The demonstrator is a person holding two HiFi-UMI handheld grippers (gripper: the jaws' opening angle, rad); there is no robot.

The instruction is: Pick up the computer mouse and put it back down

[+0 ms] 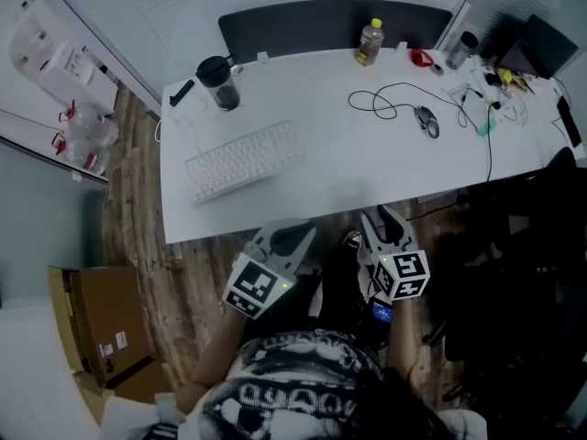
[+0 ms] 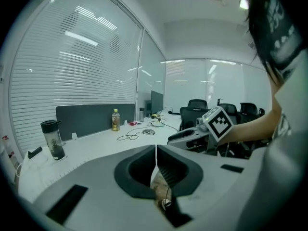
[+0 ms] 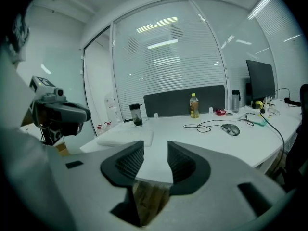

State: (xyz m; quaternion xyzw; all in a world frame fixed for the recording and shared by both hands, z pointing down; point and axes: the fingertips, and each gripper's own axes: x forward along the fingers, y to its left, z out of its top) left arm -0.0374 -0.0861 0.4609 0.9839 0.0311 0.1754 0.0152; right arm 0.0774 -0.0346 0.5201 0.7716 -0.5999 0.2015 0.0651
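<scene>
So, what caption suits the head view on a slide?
Left gripper and right gripper hover short of the white desk; the wired mouse lies untouched right of the keyboard.

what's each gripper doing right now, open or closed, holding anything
left gripper: closed, holding nothing
right gripper: open, nothing between its fingers

white keyboard (image 1: pixel 243 160), dark tumbler (image 1: pixel 217 82), yellow-capped bottle (image 1: pixel 370 43)

left gripper (image 1: pixel 292 235) with jaws together, right gripper (image 1: pixel 389 220) with jaws apart, side by side
</scene>
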